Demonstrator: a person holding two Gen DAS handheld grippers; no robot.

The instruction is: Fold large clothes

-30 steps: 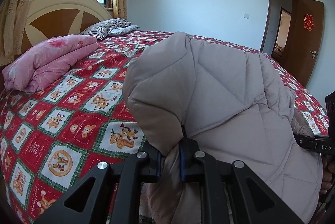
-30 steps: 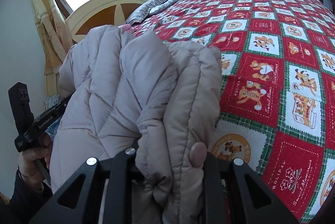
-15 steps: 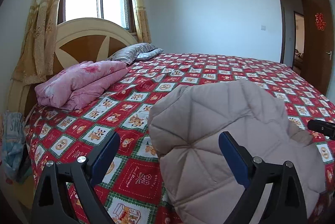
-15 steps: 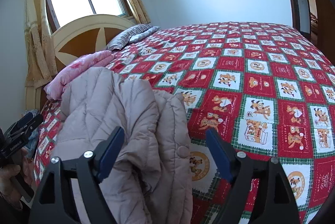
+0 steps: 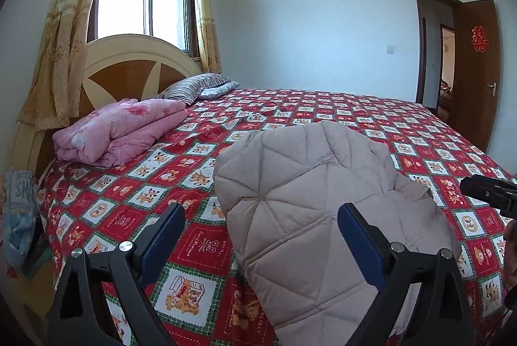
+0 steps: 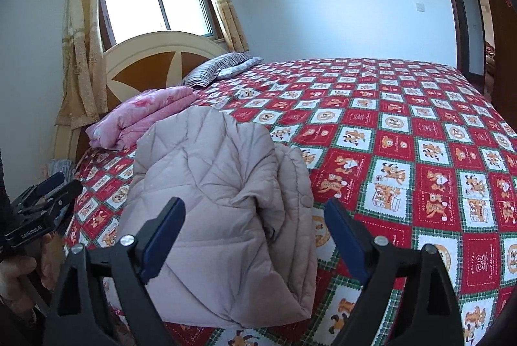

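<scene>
The beige quilted padded jacket, folded into a bundle, is laid on the near edge of the bed and is held by neither gripper.

The black, blue-padded fingers of the left gripper are spread wide, having just been opened, and nothing is gripped by them; the jacket is seen beyond them, untouched by the pads. The fingers of the right gripper are likewise spread wide after opening further, and the jacket is framed by them without being pressed. The bundle is rested on the red, white and green bear-patterned checked bedspread. Further off, a folded pink floral quilt and a black-and-white striped pillow are placed by the cream and brown wooden headboard, under the curtained window.
</scene>
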